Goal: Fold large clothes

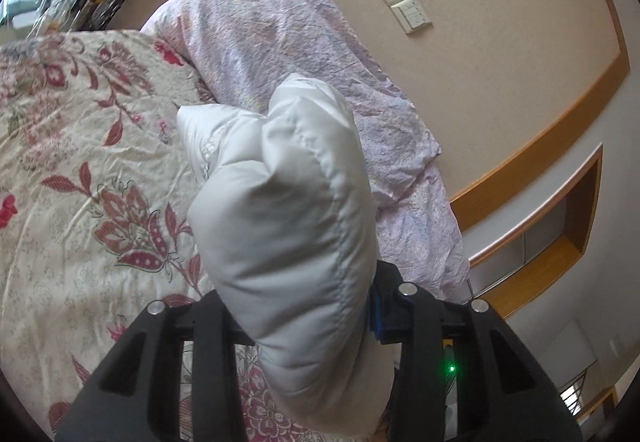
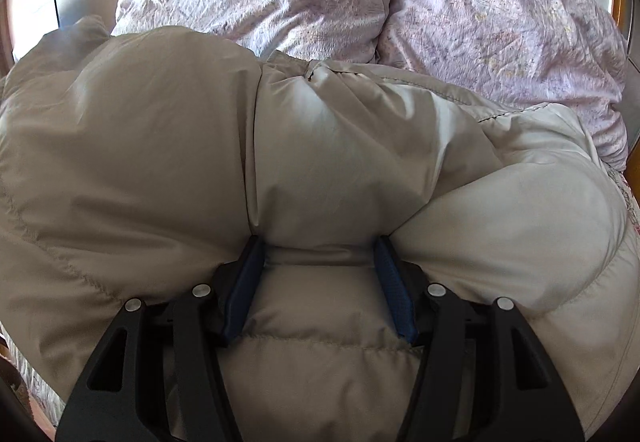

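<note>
A pale grey puffy down jacket (image 2: 320, 146) lies bunched on the bed and fills the right wrist view. My right gripper (image 2: 318, 246) stands wide with a thick fold of the jacket between its blue pads (image 2: 244, 282), which press into it. In the left wrist view a padded part of the same jacket (image 1: 280, 210) is lifted above the bed. My left gripper (image 1: 304, 306) is closed on it; the fabric hides most of the fingers, with only a blue pad (image 1: 376, 316) showing at the right.
A floral bedspread (image 1: 80, 162) covers the bed at the left. A crumpled lilac duvet (image 1: 280, 34) (image 2: 480, 22) is heaped against the wall behind the jacket. A wall socket panel (image 1: 402, 0) and a wooden niche shelf (image 1: 560, 242) are at the right.
</note>
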`<state>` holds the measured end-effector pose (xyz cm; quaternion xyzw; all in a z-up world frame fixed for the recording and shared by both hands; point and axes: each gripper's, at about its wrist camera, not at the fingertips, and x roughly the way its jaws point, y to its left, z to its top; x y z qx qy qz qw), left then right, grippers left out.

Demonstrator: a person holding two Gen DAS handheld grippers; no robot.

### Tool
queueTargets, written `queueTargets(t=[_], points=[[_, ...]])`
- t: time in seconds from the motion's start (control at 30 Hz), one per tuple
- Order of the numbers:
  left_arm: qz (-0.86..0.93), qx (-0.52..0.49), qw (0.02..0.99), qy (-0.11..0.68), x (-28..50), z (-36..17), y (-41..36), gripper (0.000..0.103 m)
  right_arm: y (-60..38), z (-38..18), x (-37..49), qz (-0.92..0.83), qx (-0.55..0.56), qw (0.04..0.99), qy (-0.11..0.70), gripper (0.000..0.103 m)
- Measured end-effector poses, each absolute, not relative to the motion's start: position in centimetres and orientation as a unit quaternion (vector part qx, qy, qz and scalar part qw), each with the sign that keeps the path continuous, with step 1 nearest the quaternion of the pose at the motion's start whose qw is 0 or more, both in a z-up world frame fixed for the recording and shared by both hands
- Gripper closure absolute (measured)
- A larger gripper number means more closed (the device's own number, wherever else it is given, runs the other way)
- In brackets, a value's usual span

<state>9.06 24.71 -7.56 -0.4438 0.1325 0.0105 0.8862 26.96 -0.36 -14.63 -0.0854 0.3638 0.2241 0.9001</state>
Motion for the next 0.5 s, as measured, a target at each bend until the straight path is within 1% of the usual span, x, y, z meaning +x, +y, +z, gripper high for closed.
queueTargets(t=[0.3, 0.5], points=[[-0.011, -0.284, 0.949, 0.136, 10.7, -0.8, 17.8, 0.065, 0.3, -14.6, 26.8, 0.203, -0.107, 0.905, 0.358, 0.044], [-0.053, -0.206, 0.967, 0.141, 12.6, 2.0, 12.4, 0.064, 0.3, -14.6, 26.7, 0.197, -0.110, 0.907, 0.357, 0.044]])
